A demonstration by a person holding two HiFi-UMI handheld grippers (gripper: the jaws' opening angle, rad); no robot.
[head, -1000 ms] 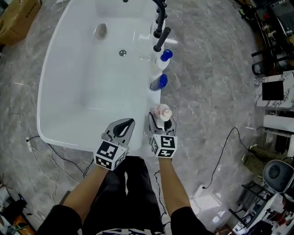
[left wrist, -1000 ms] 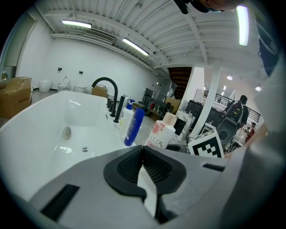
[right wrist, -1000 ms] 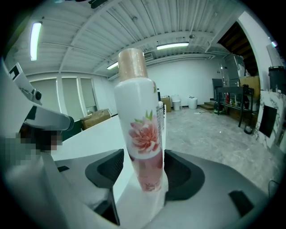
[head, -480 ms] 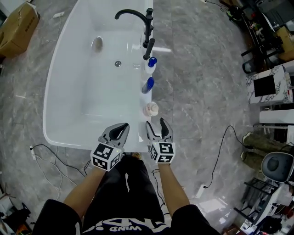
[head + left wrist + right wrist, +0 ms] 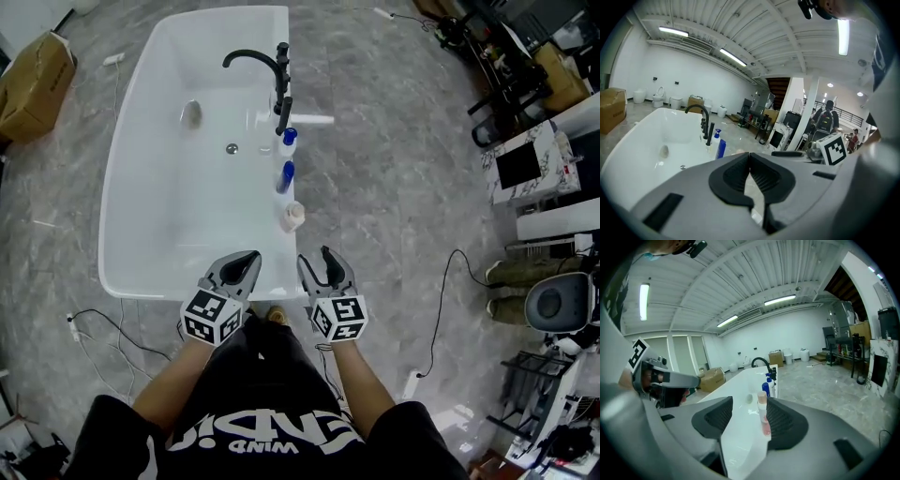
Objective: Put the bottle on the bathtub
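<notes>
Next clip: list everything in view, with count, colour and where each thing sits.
bathtub: one, white, on the grey floor
faucet: one, black, on the bathtub's right rim
white bottle: one, blue cap, right rim, next to the faucet
blue bottle: one, right rim, middle of the row
pink bottle: one, right rim, nearest the person
cardboard box: one, brown, floor at upper left
cable: one, black, floor at right
left gripper: grey, jaws together, empty, over the near rim
right gripper: grey, jaws apart and just closing slightly, nothing between them, short of the pink bottle
</notes>
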